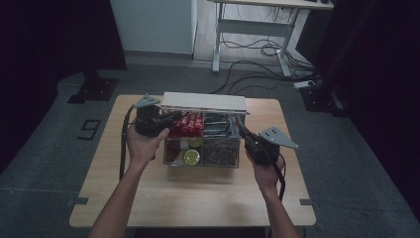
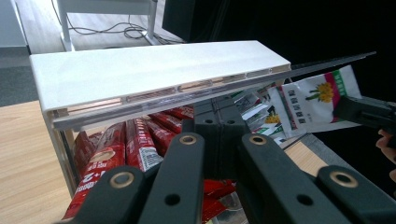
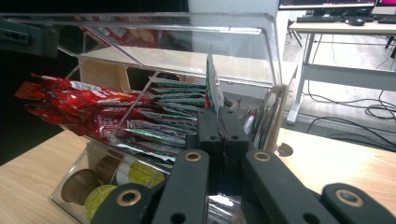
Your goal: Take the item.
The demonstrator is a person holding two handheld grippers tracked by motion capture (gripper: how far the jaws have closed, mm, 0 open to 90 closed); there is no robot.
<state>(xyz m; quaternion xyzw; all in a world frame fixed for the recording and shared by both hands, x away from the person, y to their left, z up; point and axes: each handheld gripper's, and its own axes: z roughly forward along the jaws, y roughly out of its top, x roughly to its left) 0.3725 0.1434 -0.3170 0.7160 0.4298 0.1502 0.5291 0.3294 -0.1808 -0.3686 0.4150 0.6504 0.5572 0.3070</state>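
On the table (image 1: 124, 198) sits a clear organizer box (image 1: 202, 157) with its lid (image 1: 204, 103) raised, and you work it from both sides.

At the left, your left gripper (image 1: 171, 120) reaches in over the box's left edge, jaws pressed together, and in the left gripper view they point into the red sachets (image 2: 140, 142). I can't tell whether a sachet is caught between the pads; the tips merely sit against the bundle, just beneath the lid. Keeping this hand there likely steadies the box or the red stack while the other side does the picking.

Front and centre, the coffee pods (image 1: 190, 156) lie in the lower compartment, untouched.

At the right, your right gripper (image 1: 241, 130) comes in over the green-and-white sachets (image 3: 177, 123). Its jaws are closed on one green-and-white packet (image 3: 212, 84), which stands upright above the tips, higher than its neighbours that lie tilted in the row. Held by its lower edge like that, it looks drawn up to clear the lid's clear rim.
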